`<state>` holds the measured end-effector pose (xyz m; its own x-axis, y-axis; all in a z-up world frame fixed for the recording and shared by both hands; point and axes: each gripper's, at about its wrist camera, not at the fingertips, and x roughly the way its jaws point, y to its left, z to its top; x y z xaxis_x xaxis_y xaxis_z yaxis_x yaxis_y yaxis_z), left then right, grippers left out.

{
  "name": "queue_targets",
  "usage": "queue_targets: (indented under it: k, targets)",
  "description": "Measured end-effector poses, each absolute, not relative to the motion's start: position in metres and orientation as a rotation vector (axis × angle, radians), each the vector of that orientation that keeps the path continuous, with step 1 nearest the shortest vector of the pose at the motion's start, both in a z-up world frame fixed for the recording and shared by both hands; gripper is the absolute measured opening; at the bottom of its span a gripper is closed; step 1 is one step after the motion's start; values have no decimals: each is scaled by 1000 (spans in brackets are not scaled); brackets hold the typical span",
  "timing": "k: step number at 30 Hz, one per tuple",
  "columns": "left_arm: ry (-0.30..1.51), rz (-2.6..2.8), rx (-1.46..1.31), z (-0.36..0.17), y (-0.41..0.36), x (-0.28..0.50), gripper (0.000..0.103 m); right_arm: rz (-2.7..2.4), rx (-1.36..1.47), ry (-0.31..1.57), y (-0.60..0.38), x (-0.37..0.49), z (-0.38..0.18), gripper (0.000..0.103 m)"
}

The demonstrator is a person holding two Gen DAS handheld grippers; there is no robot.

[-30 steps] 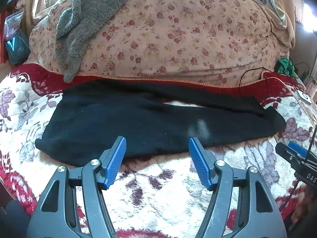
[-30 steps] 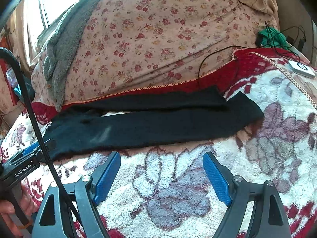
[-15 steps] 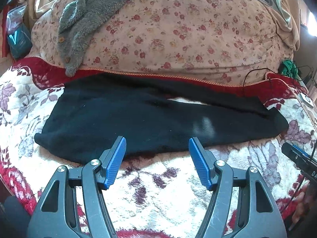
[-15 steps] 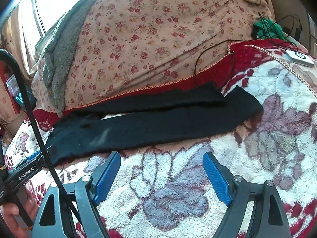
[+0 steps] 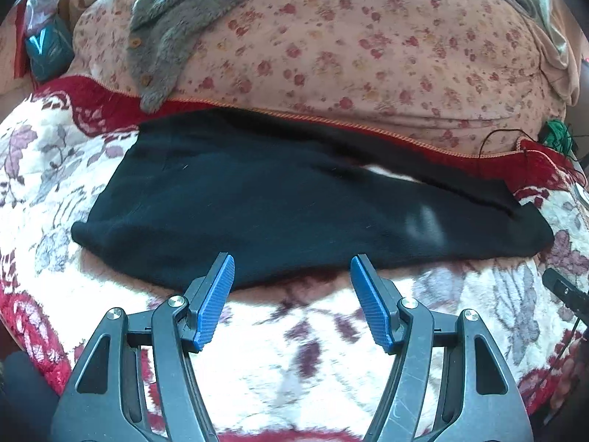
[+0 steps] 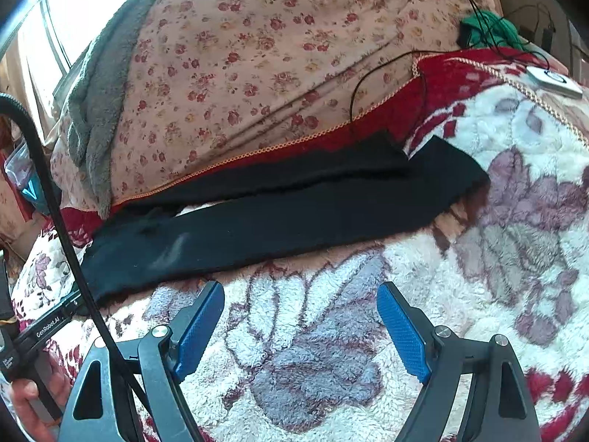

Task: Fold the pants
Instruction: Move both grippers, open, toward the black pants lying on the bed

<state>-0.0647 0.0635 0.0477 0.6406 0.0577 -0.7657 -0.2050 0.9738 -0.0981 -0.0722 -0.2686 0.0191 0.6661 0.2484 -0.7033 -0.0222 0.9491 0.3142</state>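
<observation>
On the bed, both claws, left [image 5: 292, 287] and right [image 6: 300, 316], are hovering released; pants [image 5: 294, 199] at twelve o'clock are awaiting that first grab.

The pants [image 5: 294, 213] lie flat across the blanket [image 5: 294, 361], waist toward nine o'clock, legs toward three. Behind them at twelve rises a quilt pile [image 5: 368, 55], a garment [image 5: 173, 37], perhaps a cardigan, draped on it.

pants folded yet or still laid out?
Laid out: black pants lie flat full-length on the blanket, both legs extended, no fold.
</observation>
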Motion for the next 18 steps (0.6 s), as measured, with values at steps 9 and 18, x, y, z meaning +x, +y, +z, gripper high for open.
queue_targets:
  k: [9, 18]
  targets:
    - [875, 206, -322, 31, 118, -83, 66, 165, 337, 845, -272, -62, 6, 84]
    - [881, 242, -436, 16, 145, -79, 66, 143, 409, 863, -292, -47, -7, 84]
